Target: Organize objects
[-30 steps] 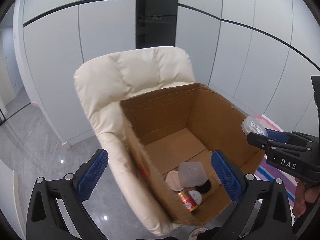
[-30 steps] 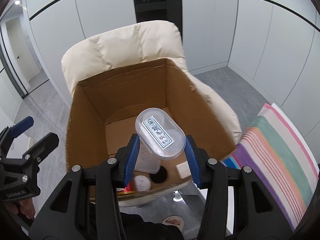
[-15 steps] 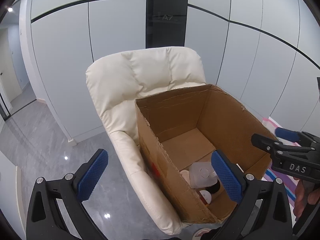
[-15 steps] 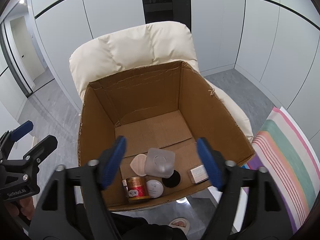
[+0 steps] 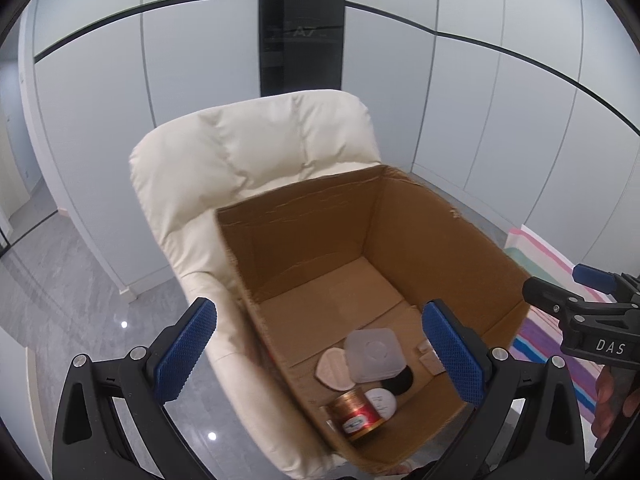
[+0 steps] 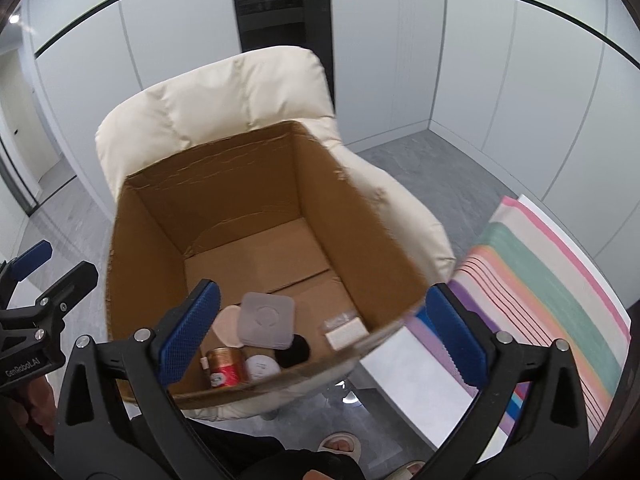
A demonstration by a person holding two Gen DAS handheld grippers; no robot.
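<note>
Jaws wide on both grippers, nothing between them — the right gripper has just been opening.

Clear lidded container lies flat on the floor of the cardboard box, near its front wall, touching the powder puff, with the red tin and white jar just beside it. Left gripper hovers empty above the box's near-left corner. Back half of the floor is bare: plenty of room for more.
</note>
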